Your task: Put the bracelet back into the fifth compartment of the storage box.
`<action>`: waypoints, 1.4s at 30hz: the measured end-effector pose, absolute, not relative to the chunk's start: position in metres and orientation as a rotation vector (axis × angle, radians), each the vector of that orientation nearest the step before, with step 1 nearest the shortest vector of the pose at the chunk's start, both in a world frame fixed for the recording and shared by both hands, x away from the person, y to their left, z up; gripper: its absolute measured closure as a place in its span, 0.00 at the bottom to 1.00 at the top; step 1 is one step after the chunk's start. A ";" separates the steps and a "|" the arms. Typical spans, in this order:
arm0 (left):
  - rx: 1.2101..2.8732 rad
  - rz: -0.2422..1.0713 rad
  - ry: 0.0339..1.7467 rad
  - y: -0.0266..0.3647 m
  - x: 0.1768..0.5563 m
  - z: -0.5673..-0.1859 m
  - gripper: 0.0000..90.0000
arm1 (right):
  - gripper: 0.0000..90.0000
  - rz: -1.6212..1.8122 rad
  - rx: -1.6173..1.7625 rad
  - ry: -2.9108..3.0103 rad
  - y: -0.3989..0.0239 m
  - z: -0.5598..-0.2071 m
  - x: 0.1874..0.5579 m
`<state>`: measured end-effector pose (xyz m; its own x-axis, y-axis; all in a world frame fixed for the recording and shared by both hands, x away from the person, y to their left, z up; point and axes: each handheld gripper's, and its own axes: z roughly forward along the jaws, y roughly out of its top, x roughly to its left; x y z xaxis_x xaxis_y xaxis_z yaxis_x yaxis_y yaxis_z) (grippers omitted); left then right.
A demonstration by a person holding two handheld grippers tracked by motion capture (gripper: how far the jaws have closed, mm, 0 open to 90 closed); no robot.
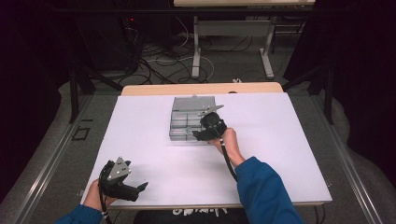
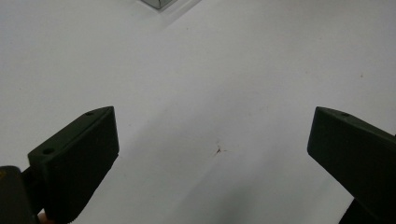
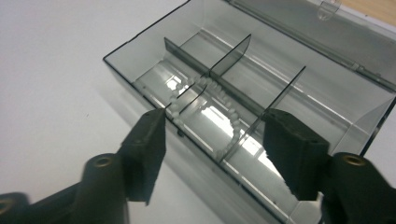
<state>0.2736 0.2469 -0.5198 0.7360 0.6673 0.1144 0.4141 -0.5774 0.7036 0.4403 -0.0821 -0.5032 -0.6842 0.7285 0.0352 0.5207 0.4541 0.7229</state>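
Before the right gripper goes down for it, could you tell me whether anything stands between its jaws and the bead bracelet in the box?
Nothing visible does. The box has its lid open, and the right gripper, jaws apart, hangs above the bead bracelet. Thin dividers stand close beside the bracelet and may crowd the jaws.

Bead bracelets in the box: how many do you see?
1. A white bead bracelet lies in the near middle compartment of the open clear box, between the right gripper's open jaws. Other compartments look empty.

White surface point(image 1: 154, 140) w/ wooden far edge, small dark speck on it point(image 2: 218, 150), tangled cables on floor point(image 1: 159, 60) behind, 2nd table's grey legs point(image 1: 196, 46).
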 end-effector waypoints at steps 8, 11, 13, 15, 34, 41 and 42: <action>2.257 0.480 0.821 0.246 0.273 -0.520 0.02 | 0.25 1.089 1.042 2.491 -0.096 -0.500 0.427; 2.259 0.478 0.820 0.247 0.273 -0.520 0.02 | 0.20 1.118 1.022 2.491 -0.100 -0.499 0.423; 2.254 0.479 0.822 0.247 0.273 -0.520 0.02 | 0.17 1.106 1.013 2.519 -0.104 -0.497 0.419; 2.254 0.479 0.824 0.247 0.272 -0.520 0.02 | 0.14 1.131 1.000 2.519 -0.107 -0.497 0.415; 2.261 0.483 0.823 0.247 0.272 -0.519 0.02 | 0.00 1.196 0.954 2.542 -0.156 -0.482 0.365; 2.257 0.487 0.820 0.247 0.271 -0.520 0.02 | 0.00 1.206 0.969 2.497 -0.178 -0.479 0.346; 2.263 0.484 0.821 0.247 0.271 -0.519 0.02 | 0.00 1.207 0.971 2.493 -0.181 -0.479 0.344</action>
<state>0.2713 0.2469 -0.5191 0.7331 0.6712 0.1102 0.4216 -0.5756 0.7007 0.3436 -0.1810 -0.4793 -0.7622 0.6403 0.0947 0.4715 0.4491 0.7589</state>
